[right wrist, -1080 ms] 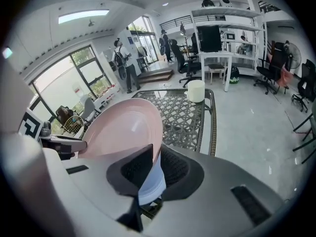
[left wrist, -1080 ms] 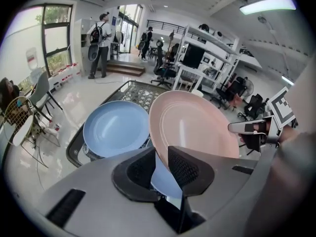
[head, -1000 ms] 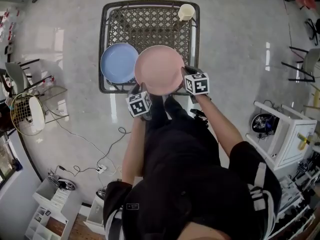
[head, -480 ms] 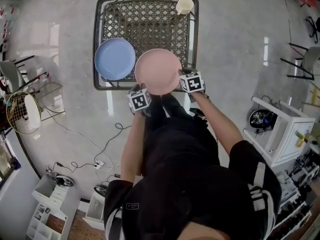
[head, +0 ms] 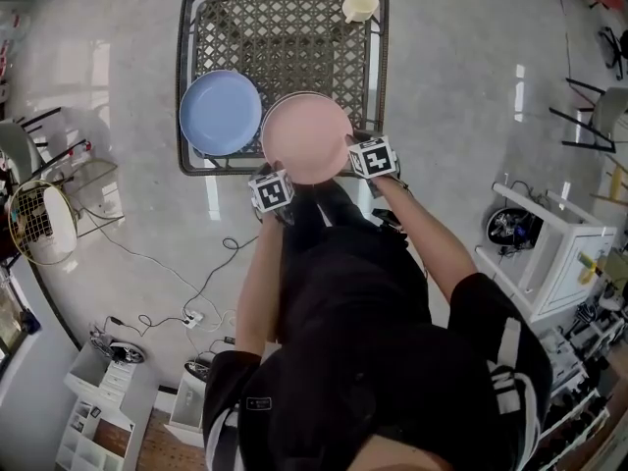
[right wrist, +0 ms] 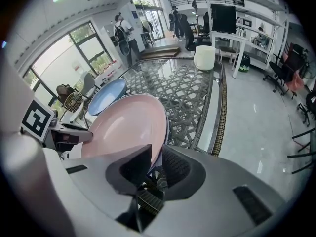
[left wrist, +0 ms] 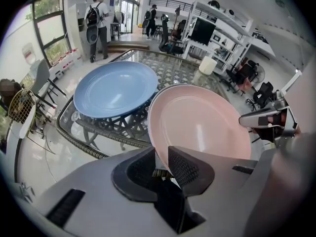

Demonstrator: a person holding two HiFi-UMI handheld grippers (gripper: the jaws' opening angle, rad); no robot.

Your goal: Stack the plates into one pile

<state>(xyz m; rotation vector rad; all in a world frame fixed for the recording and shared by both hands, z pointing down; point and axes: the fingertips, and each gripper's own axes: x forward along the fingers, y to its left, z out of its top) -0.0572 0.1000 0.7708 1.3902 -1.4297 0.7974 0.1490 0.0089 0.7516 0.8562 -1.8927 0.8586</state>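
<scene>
A pink plate (head: pixel 306 137) hangs low over the near edge of the glass-topped wicker table (head: pixel 294 47), tilted, just right of a blue plate (head: pixel 220 113) that lies flat. My left gripper (head: pixel 275 171) is shut on the pink plate's near-left rim (left wrist: pixel 202 127). At the near-right rim (right wrist: pixel 123 127) my right gripper (head: pixel 351 147) has just been opening its jaws a little. The rim still sits between them, and the pads look to be against it. The left gripper view shows the blue plate (left wrist: pixel 116 88) touching or nearly touching the pink one.
A cream cup (head: pixel 360 5) stands at the table's far right corner. A round wire fan (head: pixel 39 222) and cables lie on the floor to the left, and white shelving (head: pixel 549 253) is on the right. People stand far off by the windows (left wrist: pixel 96 19).
Both grippers have sunk with the pink plate toward the table's near edge. It now sits lower and closer to the blue plate.
</scene>
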